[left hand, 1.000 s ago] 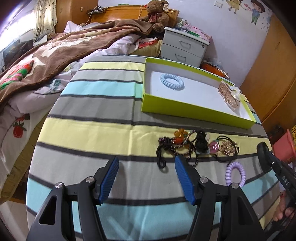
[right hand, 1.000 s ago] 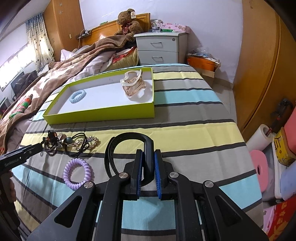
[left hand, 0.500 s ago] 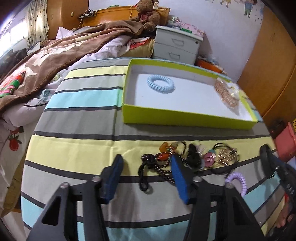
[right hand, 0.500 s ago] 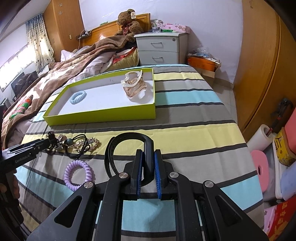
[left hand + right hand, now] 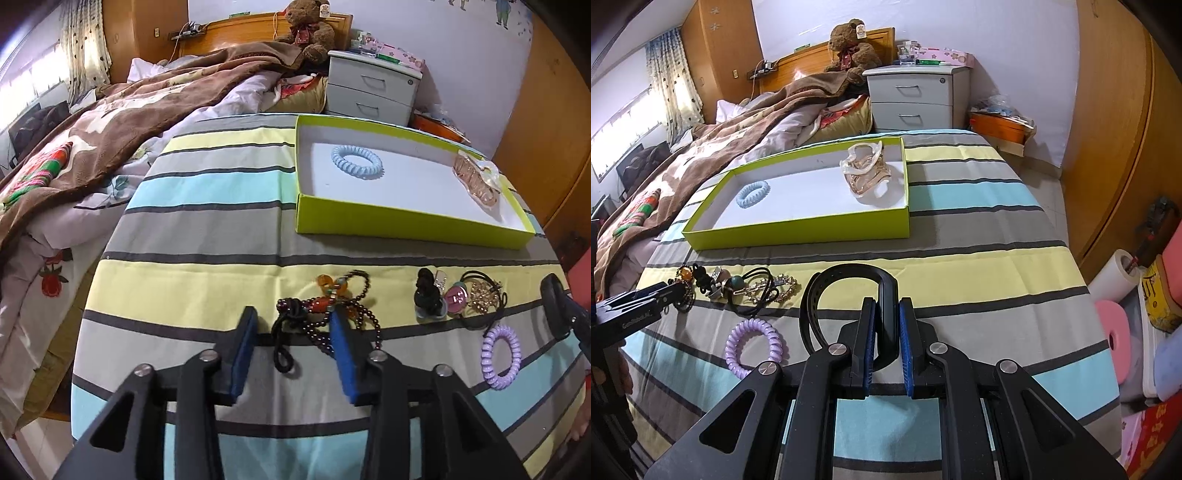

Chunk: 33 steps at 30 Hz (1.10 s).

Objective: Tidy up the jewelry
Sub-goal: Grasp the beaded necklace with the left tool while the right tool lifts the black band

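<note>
My left gripper is open, its blue pads on either side of a dark beaded necklace with amber beads on the striped cloth. My right gripper is shut on a black headband, which also shows at the right edge of the left wrist view. A lime green box holds a light blue coil hair tie and a rose-gold clip. A purple coil hair tie, black hair ties and a gold brooch lie in a row.
The striped cloth covers a round-edged table. An unmade bed with a brown blanket lies to the left. A grey nightstand and a teddy bear stand behind. Wooden wardrobe and floor clutter are at right.
My left gripper moved forward and down so its pads now straddle the beaded necklace. The right gripper stayed still, holding the headband.
</note>
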Each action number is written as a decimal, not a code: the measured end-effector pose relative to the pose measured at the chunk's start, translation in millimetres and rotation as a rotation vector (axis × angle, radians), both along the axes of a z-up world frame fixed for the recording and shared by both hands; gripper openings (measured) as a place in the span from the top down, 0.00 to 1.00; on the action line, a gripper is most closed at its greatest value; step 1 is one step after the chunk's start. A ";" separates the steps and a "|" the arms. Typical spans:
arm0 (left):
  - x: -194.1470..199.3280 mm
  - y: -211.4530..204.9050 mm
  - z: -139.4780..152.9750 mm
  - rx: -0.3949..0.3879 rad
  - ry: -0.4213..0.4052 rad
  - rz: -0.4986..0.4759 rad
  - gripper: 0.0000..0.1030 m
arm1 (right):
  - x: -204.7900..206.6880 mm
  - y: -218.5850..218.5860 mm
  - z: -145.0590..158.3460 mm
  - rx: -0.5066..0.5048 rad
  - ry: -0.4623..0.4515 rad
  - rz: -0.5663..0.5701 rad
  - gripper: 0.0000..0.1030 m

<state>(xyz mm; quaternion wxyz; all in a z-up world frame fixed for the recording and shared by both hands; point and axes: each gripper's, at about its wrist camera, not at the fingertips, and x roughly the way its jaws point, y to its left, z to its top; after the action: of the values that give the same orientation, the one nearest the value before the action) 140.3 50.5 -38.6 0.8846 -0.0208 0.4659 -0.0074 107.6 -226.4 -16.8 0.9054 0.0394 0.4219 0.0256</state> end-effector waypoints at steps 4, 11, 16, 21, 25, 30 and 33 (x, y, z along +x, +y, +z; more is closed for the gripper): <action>2.3 -0.6 -0.5 0.002 -0.003 0.014 0.54 | -0.1 0.3 0.5 -0.001 0.000 0.002 0.88; 2.5 -2.2 0.3 -0.009 -0.011 -0.001 0.71 | -2.3 1.3 0.3 0.001 0.000 0.005 0.88; 0.9 0.5 2.0 -0.025 -0.019 0.009 0.81 | -2.1 1.3 0.2 0.001 -0.001 0.001 0.88; -1.4 2.2 4.7 -0.041 -0.027 0.010 0.83 | -1.4 2.2 1.4 -0.001 -0.004 0.005 0.88; -4.3 0.8 9.4 -0.050 -0.043 0.002 0.83 | -2.1 2.3 4.1 -0.001 -0.010 0.006 0.88; -7.3 0.8 18.5 -0.055 -0.063 -0.006 0.83 | -3.7 2.9 7.5 -0.001 -0.020 0.008 0.88; -9.2 0.1 23.2 -0.055 -0.073 -0.009 0.83 | -5.2 3.9 10.9 -0.001 -0.029 0.012 0.88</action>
<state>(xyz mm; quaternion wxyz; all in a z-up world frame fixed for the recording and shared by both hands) 131.1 50.5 -15.4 0.9001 -0.0429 0.4329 -0.0249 102.5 -222.5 -5.9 0.9112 0.0360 0.4091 0.0313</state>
